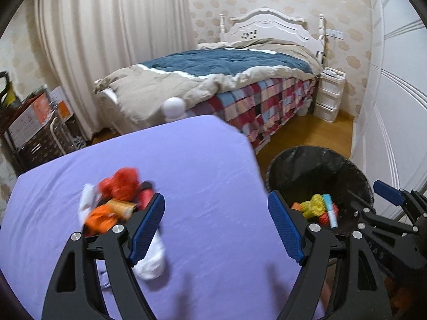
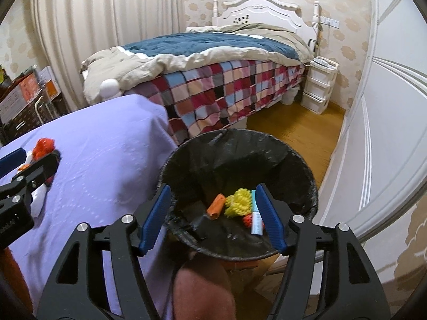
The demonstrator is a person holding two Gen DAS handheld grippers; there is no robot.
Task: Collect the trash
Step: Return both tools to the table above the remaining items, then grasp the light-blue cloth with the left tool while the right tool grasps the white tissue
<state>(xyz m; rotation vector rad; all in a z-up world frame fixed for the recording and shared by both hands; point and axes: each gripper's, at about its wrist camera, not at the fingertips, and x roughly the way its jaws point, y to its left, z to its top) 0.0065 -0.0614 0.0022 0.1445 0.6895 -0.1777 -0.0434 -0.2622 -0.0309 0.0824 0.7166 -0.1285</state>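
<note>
Here, the bed (image 1: 240,80) fills the back of the room, with a teal and beige quilt over a checked cover, a white headboard (image 2: 261,10) behind it and a small white drawer unit (image 2: 319,85) at its far corner. In front of it stands the worktop (image 1: 208,186), draped in a lilac cloth. Just beside the worktop's right edge, on the wooden floor, sits the bin (image 2: 307,170), lined with a black bag; inside lie a yellow knitted piece (image 2: 238,202), an orange wrapper (image 2: 216,206), a pale blue tube (image 2: 255,218) and a scrap of red netting (image 2: 247,220). On the left part of the worktop lies a blurred heap of trash (image 1: 114,202): red, orange and white pieces bunched together, with a white sock-like piece (image 1: 152,258) nearest the camera. The left tongs (image 1: 216,224) are spread wide over the cloth, holding nothing, the left finger overlapping the heap. The right tongs (image 2: 213,216) are likewise spread wide and empty, poised over the bin's mouth.
</note>
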